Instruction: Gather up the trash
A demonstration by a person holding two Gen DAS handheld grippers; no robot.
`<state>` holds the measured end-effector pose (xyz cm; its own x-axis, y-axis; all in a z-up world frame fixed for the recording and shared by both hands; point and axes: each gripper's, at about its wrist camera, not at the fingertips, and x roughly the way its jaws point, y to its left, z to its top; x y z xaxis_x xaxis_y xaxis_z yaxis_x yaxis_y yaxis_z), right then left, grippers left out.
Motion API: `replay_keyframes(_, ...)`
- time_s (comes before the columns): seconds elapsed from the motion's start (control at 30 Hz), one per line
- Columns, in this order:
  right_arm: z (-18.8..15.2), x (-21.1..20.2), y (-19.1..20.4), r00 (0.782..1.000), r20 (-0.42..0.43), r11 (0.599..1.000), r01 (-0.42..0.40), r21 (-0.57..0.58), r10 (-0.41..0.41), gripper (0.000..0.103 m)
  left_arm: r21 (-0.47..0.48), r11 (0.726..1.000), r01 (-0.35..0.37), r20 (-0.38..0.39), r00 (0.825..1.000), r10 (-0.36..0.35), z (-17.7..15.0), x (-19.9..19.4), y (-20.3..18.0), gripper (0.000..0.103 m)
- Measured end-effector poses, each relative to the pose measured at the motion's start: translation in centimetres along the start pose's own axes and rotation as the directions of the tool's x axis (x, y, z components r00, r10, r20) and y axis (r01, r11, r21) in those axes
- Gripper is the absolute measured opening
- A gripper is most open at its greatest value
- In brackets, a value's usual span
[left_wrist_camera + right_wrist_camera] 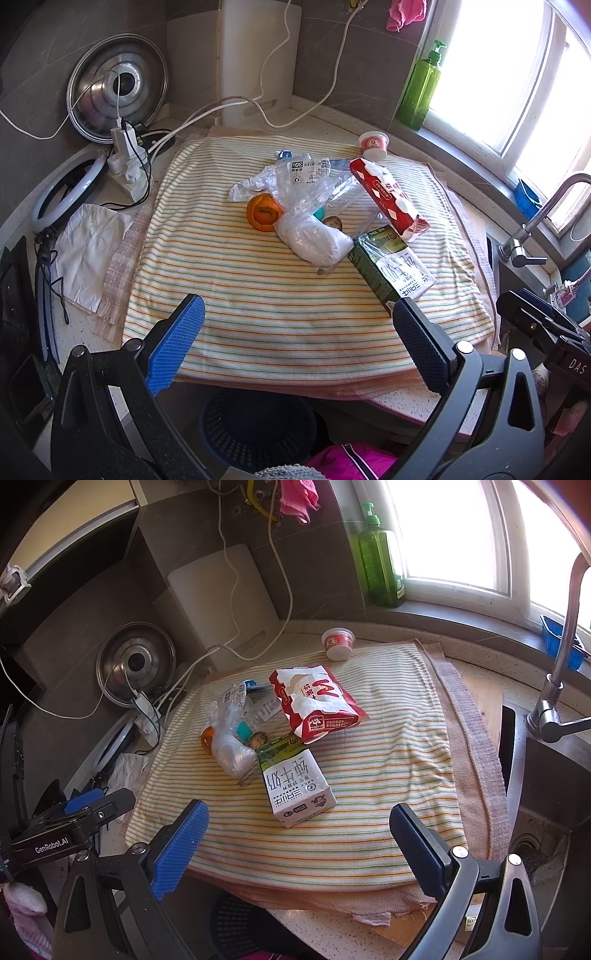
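Trash lies on a striped towel (258,302) (388,775): a green and white milk carton (391,269) (295,782), a red and white tissue pack (388,199) (317,705), crumpled clear plastic bags (306,206) (232,746), an orange peel (262,212) (207,738) and a small red and white cup (373,144) (338,642). My left gripper (295,332) is open and empty over the towel's near edge. My right gripper (299,834) is open and empty just short of the carton. A dark blue basket (258,428) (236,923) stands below the counter edge.
A pot lid (118,99), a white cutting board (258,55), cables and a power strip (125,162) stand at the back left. A ring light (66,188) and white tissue (88,251) lie left. A green soap bottle (380,557), faucet (561,653) and sink (546,794) are right.
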<state>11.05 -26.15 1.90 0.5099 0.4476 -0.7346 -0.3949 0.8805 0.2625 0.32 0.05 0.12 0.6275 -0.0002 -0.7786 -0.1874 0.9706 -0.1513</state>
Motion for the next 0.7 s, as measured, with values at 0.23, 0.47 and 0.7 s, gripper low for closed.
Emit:
replay_keyframes(0.23, 0.1, 0.4, 0.0, 1.0, -0.008, 1.0, -0.004, -0.004, 0.004, 0.1, -0.01, 1.0, -0.007, -0.008, 1.0, 0.007, -0.1, 0.6, 0.5, 0.103)
replay_keyframes(0.47, 0.6, 1.4, -0.4, 1.0, -0.029, 1.0, -0.01, -0.007, 0.01, 0.1, -0.029, 0.999, -0.028, -0.018, 0.999, 0.028, 0.2, 1.4, 0.6, 0.103)
replay_keyframes(0.7, 0.9, 2.9, -0.6, 0.998, -0.059, 0.999, -0.004, -0.042, 0.001, 0.1, -0.066, 0.997, -0.03, -0.045, 0.999, 0.027, 0.4, 2.8, 1.7, 0.103)
